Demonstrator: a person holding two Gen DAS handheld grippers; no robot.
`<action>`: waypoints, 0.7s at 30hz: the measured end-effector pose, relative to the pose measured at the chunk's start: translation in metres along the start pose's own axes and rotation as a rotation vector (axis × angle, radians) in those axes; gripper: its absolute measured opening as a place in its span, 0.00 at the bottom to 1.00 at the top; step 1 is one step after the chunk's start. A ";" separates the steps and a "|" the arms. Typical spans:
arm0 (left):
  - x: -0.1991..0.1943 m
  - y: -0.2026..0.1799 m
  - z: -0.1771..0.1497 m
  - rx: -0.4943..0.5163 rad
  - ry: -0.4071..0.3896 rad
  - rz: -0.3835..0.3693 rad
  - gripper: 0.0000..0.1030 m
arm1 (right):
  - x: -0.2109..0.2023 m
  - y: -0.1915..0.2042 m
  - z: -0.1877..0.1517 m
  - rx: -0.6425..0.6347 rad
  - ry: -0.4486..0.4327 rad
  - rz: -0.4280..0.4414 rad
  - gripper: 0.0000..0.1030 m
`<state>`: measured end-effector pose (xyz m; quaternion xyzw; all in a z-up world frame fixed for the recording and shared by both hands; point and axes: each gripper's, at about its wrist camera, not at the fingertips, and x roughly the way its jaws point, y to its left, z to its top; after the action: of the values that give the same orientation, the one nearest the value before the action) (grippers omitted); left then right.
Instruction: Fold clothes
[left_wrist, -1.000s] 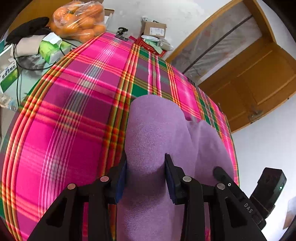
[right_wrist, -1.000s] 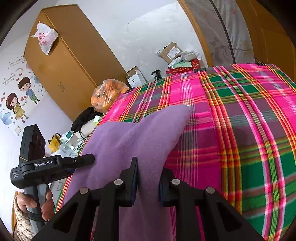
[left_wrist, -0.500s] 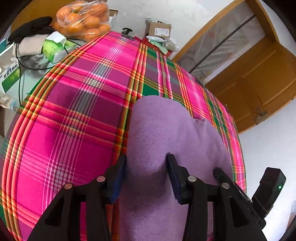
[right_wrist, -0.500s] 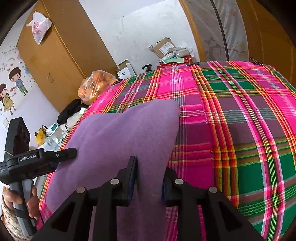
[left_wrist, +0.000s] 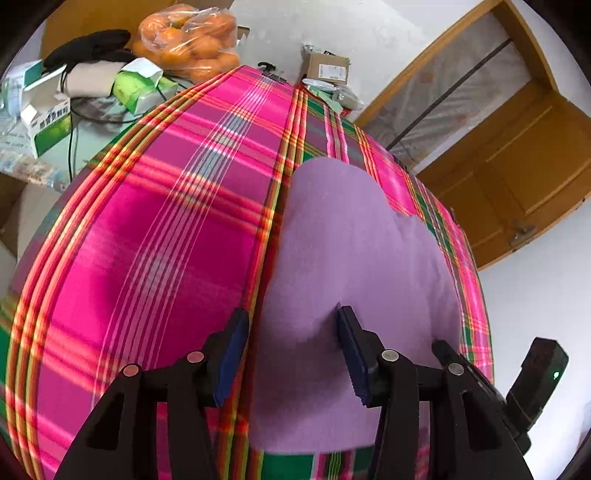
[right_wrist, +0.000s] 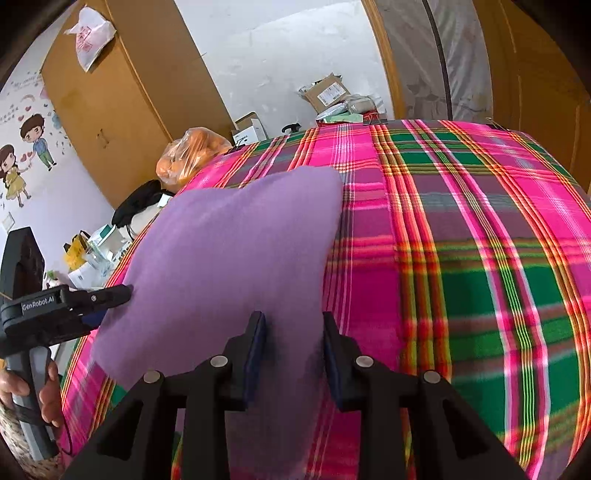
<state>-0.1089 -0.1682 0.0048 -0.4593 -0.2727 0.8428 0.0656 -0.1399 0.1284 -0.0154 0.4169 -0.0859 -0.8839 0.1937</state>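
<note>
Bright even daylight, fisheye-warped edges, slight blur

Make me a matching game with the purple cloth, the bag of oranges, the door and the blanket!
Things:
1 purple cloth
2 bag of oranges
3 door
4 blanket

Matches:
A brown wood
B pink and green plaid
C between both tongs
D beside the far left corner of the blanket

Pairs: 1-C, 2-D, 3-A, 4-B
</note>
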 end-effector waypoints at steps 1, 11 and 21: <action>-0.002 0.001 -0.003 -0.005 -0.002 -0.001 0.51 | -0.003 0.001 -0.003 -0.003 -0.001 -0.003 0.29; -0.019 0.003 -0.031 0.012 -0.015 0.018 0.51 | -0.030 0.002 -0.036 -0.009 0.002 -0.020 0.29; -0.030 0.003 -0.047 0.024 -0.008 0.047 0.51 | -0.042 0.009 -0.054 -0.019 0.045 -0.060 0.29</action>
<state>-0.0537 -0.1626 0.0052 -0.4615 -0.2517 0.8492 0.0501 -0.0719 0.1385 -0.0176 0.4371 -0.0606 -0.8806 0.1729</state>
